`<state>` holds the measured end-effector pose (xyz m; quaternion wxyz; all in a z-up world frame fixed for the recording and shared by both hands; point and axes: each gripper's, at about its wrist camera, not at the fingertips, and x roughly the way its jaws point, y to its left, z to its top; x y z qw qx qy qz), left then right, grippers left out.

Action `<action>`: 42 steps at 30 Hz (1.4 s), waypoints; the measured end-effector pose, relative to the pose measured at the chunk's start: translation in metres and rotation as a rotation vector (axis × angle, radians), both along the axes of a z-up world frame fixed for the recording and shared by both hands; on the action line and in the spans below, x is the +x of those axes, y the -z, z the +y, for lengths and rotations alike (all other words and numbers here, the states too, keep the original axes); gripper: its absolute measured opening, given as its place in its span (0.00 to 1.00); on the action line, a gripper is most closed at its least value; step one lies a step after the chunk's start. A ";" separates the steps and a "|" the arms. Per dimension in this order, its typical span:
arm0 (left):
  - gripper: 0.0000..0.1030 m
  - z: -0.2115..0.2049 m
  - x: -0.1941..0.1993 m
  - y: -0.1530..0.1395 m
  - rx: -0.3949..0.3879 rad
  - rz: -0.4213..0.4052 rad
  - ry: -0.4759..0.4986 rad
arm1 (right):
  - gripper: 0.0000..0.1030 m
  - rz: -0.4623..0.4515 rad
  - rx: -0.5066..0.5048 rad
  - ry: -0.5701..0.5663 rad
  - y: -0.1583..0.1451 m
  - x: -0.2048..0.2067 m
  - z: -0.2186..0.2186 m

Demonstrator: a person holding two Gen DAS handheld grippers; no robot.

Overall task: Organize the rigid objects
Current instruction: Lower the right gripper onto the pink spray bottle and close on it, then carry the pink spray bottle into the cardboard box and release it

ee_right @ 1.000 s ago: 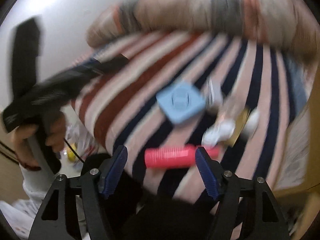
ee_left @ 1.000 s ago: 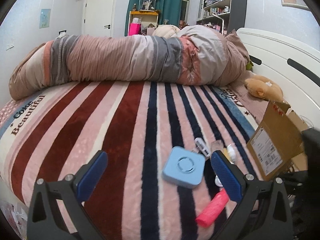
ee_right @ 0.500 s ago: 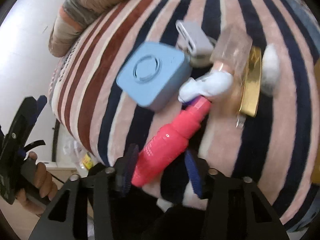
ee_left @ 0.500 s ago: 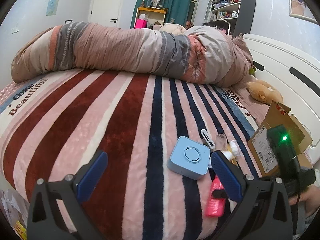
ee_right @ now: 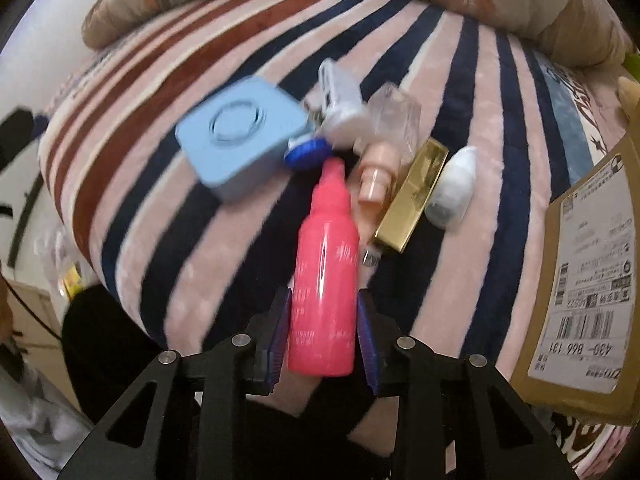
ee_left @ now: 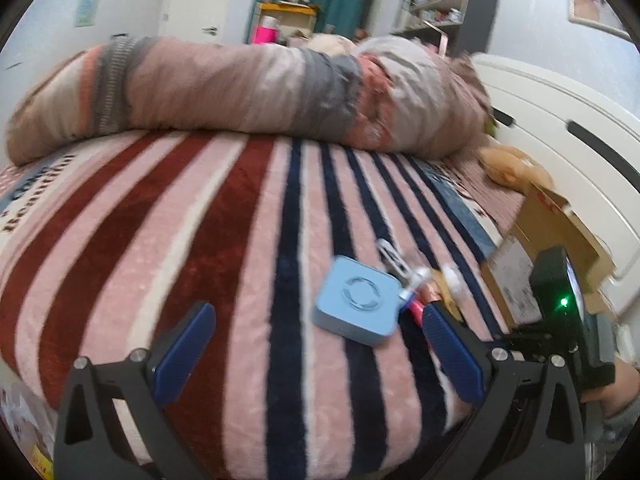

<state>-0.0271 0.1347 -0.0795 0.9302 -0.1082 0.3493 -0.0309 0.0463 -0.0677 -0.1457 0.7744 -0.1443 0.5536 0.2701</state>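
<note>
While the left gripper (ee_left: 316, 344) is hovering over the near edge of the striped blanket (ee_left: 224, 240), its jaws are standing wide apart with nothing between them. Left wrist view: a blue box (ee_left: 356, 300) is lying on the blanket just ahead of the right-hand pad, with a white clip (ee_left: 394, 258) touching its far corner. Only a sliver of the pink bottle (ee_left: 416, 312) is showing beside that pad. A rolled duvet (ee_left: 248, 92) is lying across the far side of the bed, a plush toy (ee_left: 508, 168) is resting near the headboard (ee_left: 560, 128), and a carton (ee_left: 532, 240) is standing at the right edge. The right gripper's body, with a green light, is showing in front of the carton; its fingers are hidden here.

Right wrist view: the right gripper (ee_right: 324, 328) is pointing steeply down, its jaws closing, both pads pressing on the base of the pink bottle (ee_right: 326, 268), which is lying lengthwise with its cap toward the cluster. Seen only here are a clear bottle (ee_right: 390, 128), a gold bar (ee_right: 414, 196) and a small white bottle (ee_right: 452, 188), lying side by side just right of the pink bottle's neck. The blue box (ee_right: 240, 136) is lying to the left, the clip (ee_right: 340, 92) behind it. The carton's label (ee_right: 588, 280) is facing the camera at the right.
</note>
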 end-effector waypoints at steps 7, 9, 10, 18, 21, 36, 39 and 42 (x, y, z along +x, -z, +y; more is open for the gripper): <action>0.99 -0.032 0.018 0.004 -0.169 0.031 0.250 | 0.26 -0.104 0.067 -0.052 -0.026 -0.028 -0.016; 0.99 -0.042 0.023 0.000 -0.208 0.030 0.312 | 0.26 -0.151 0.107 -0.084 -0.041 -0.042 -0.018; 0.99 -0.049 0.028 -0.004 -0.245 0.028 0.354 | 0.26 -0.180 0.122 -0.091 -0.048 -0.049 -0.017; 0.72 -0.096 0.050 -0.070 -0.324 -0.049 0.532 | 0.26 -0.338 0.359 -0.101 -0.114 -0.064 -0.044; 0.55 -0.125 0.058 -0.098 -0.235 -0.079 0.557 | 0.26 -0.390 0.420 -0.062 -0.131 -0.057 -0.071; 0.33 -0.318 0.123 -0.120 -0.005 -0.002 0.761 | 0.26 -0.504 0.459 0.197 -0.138 -0.020 -0.211; 0.33 -0.340 0.125 -0.105 0.064 0.038 0.781 | 0.26 -0.421 0.406 0.253 -0.122 -0.006 -0.222; 0.33 -0.349 0.125 -0.094 0.087 0.065 0.795 | 0.27 -0.375 0.378 0.281 -0.112 -0.002 -0.229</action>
